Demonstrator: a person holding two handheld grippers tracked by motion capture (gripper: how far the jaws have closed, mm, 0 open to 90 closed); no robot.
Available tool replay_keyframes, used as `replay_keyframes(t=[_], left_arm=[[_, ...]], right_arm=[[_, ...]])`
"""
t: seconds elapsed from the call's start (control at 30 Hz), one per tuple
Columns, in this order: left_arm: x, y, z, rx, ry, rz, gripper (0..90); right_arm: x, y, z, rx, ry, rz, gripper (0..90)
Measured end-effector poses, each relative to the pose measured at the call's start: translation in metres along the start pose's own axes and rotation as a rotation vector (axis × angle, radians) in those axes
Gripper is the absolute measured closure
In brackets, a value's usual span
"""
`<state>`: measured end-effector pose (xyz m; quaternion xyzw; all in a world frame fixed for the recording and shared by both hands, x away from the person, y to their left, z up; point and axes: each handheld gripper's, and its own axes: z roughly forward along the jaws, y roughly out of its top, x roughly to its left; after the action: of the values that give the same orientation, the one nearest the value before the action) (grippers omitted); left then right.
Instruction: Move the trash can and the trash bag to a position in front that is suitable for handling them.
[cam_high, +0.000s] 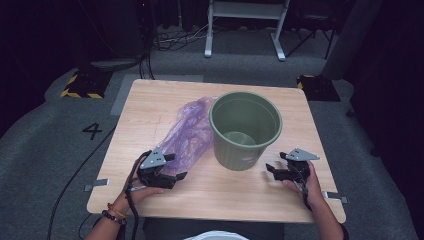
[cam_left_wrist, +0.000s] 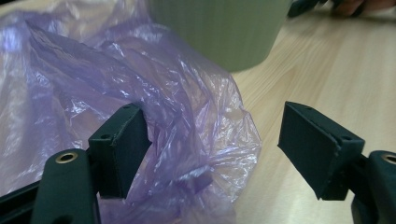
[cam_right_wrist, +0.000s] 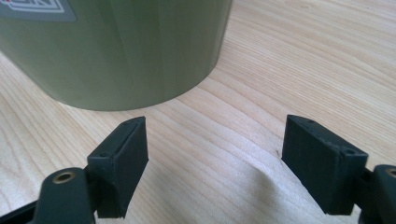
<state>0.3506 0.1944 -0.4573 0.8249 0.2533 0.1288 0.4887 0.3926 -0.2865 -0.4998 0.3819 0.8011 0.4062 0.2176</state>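
Observation:
A crumpled purple plastic bag (cam_high: 190, 132) lies on the wooden table (cam_high: 225, 197), left of an upright green bin (cam_high: 245, 130) and touching its side. My left gripper (cam_high: 176, 166) sits at the bag's near end with its jaws wide apart. In the left gripper view the bag (cam_left_wrist: 93, 84) bulges up between the jaws of this gripper (cam_left_wrist: 215, 140), and the pads do not press on it. The bin (cam_left_wrist: 224, 32) stands just behind. My right gripper (cam_high: 276, 162) rests open on the table right of the bin. The right gripper view shows that gripper (cam_right_wrist: 215, 144) holding nothing, facing the bin's base (cam_right_wrist: 116, 51).
Metal brackets (cam_high: 97, 184) stick out from the table's near corners. On the grey floor there is a painted 4 (cam_high: 92, 131), cables, yellow-black striped bases (cam_high: 80, 86) and a white frame (cam_high: 245, 25) at the back. Bare wood (cam_right_wrist: 303, 56) lies in front of the bin.

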Motion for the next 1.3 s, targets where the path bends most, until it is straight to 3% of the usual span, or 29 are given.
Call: replay_keyframes(t=[0.07,0.1,0.17,0.2,0.33,0.4,0.47,0.57,0.63,0.73,0.87,0.9,0.97,1.0,1.13,1.23,1.3], left_arm=[[-0.002,-0.001,-0.001,0.011,-0.011,0.011,36.6],[-0.004,-0.002,0.001,0.029,-0.011,0.023,44.5],[-0.006,-0.003,0.007,0.08,0.003,0.05,49.1],[-0.007,-0.004,0.01,0.106,0.014,0.062,57.5],[-0.007,-0.007,0.02,0.142,-0.012,0.049,62.5],[-0.008,-0.007,0.022,0.146,-0.022,0.042,56.8],[-0.007,-0.006,0.024,0.14,-0.011,0.009,38.2],[-0.008,-0.004,0.019,0.094,-0.047,0.01,30.0],[-0.01,-0.002,0.017,0.081,-0.02,0.012,23.0],[-0.008,0.002,0.011,0.051,0.014,0.01,21.7],[0.005,0.005,-0.001,0.033,0.111,-0.018,22.8],[0.01,0.004,-0.003,0.039,0.128,-0.023,24.8],[0.019,0.001,-0.007,0.079,0.174,0.015,28.0],[0.023,0.0,-0.008,0.095,0.181,0.023,34.4],[0.044,-0.004,-0.011,0.131,0.221,-0.021,38.0],[0.057,-0.009,-0.01,0.185,0.292,-0.03,43.4],[0.065,-0.014,-0.009,0.182,0.266,-0.067,45.3]], right_arm=[[-0.001,-0.001,-0.001,0.005,-0.002,-0.004,22.7],[-0.001,-0.001,-0.001,0.006,-0.002,-0.004,22.7],[0.0,-0.002,-0.002,0.009,0.001,-0.006,22.7],[0.0,-0.002,-0.002,0.011,0.0,-0.01,22.7],[0.001,-0.002,-0.002,0.019,-0.002,-0.021,23.1],[0.002,-0.002,-0.002,0.025,0.001,-0.03,23.0],[0.003,-0.003,-0.003,0.027,0.007,-0.039,22.9],[0.003,-0.003,-0.003,0.028,0.014,-0.038,22.9],[0.003,-0.003,-0.003,0.027,0.016,-0.034,22.9],[0.003,-0.003,-0.003,0.029,0.015,-0.034,22.9],[0.003,-0.003,-0.003,0.038,0.011,-0.039,22.9],[0.003,-0.003,-0.003,0.038,0.01,-0.038,22.9],[0.003,-0.003,-0.003,0.036,0.01,-0.038,22.9],[0.003,-0.003,-0.003,0.037,0.012,-0.039,22.9],[0.005,-0.003,-0.002,0.051,0.021,-0.056,23.0],[0.009,-0.003,0.0,0.066,0.021,-0.076,23.0],[0.011,-0.002,0.001,0.079,0.017,-0.094,22.9]])
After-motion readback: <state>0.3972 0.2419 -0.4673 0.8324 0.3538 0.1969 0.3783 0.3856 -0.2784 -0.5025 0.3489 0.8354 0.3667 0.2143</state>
